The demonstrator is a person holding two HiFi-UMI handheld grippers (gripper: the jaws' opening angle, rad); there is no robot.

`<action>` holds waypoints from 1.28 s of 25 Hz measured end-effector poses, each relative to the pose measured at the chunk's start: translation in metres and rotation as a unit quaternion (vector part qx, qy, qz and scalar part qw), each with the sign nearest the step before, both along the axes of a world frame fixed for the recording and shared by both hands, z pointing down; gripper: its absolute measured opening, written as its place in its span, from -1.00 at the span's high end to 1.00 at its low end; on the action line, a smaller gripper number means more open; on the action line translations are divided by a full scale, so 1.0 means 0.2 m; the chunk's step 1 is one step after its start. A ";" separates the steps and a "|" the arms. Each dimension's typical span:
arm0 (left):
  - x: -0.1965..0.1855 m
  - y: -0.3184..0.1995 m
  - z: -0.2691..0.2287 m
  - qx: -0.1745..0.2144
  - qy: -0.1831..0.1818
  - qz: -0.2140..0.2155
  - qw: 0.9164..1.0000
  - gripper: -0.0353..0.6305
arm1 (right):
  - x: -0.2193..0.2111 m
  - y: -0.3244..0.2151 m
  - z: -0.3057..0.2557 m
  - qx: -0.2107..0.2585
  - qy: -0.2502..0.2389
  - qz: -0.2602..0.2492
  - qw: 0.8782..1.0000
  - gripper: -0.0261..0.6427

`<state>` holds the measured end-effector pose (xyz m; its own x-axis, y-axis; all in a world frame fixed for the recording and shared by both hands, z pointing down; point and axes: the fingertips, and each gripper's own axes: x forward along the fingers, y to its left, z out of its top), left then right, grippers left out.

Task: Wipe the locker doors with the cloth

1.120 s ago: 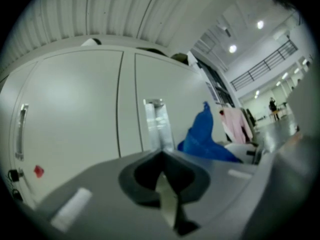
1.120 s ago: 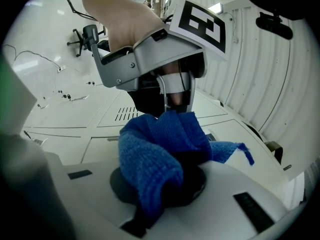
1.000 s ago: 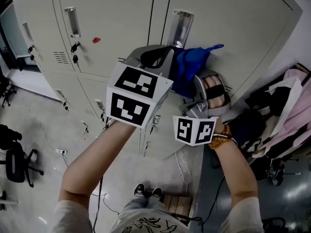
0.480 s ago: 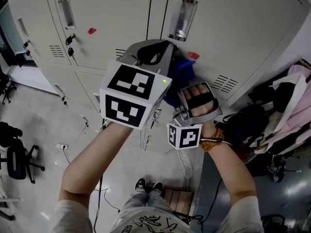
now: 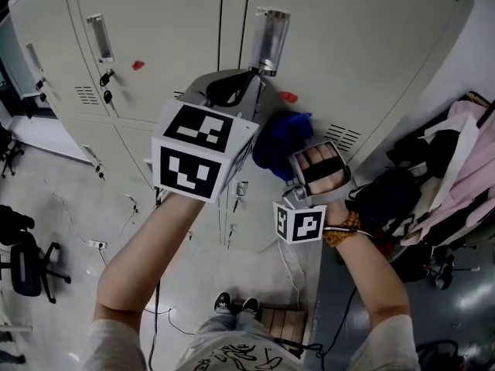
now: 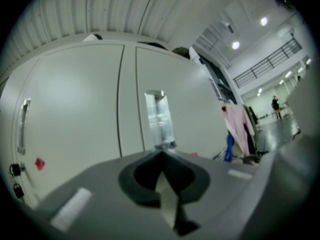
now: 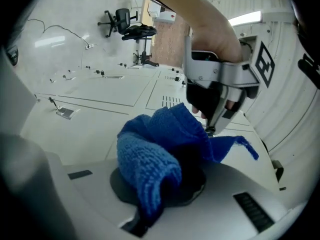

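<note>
1 right tool clamps blue cloth near locker doors.

A blue cloth is seen, coarse-knit and bunched into a thick, rounded fold. It is clamped in the right claw, with one loose corner trailing out toward 3 o'clock in the right gripper view. The locker doors are pale grey, flat and all shut, with dark seams running between them. The cloth is held low on the upper right door. There it sits at 6 o'clock from that door's recessed metal handle and at 9 o'clock from its vent slots. Whether cloth and door are actually touching cannot be made out.
</note>
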<state>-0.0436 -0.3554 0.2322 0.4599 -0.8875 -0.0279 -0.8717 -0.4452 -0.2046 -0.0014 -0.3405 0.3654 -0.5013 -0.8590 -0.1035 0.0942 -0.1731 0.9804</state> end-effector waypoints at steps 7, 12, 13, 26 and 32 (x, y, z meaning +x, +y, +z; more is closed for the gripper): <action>-0.02 0.03 -0.09 -0.012 0.002 0.000 1.000 0.88 | 0.10 0.01 -0.33 0.035 -0.022 0.016 0.999 0.82; -0.02 0.09 -0.28 0.023 0.004 0.002 1.000 0.88 | 0.11 0.01 -0.56 0.056 -0.028 0.022 0.998 0.82; -0.02 0.10 -0.33 0.031 0.005 0.003 1.000 0.88 | 0.11 0.01 -0.61 0.061 -0.028 0.023 0.997 0.82; 0.08 0.20 -0.80 0.105 0.006 0.029 0.994 0.88 | 0.01 0.01 -1.28 0.125 -0.047 0.020 0.991 0.82; 0.11 0.25 -0.98 0.135 0.003 0.034 0.990 0.88 | 0.02 0.02 -1.51 0.132 -0.073 0.017 0.988 0.82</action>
<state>-0.0209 -0.3047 0.0371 0.5181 -0.8142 -0.2622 -0.8428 -0.4337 -0.3186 0.0020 -0.3358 0.0640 -0.4355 -0.8088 -0.3952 -0.0347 -0.4236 0.9052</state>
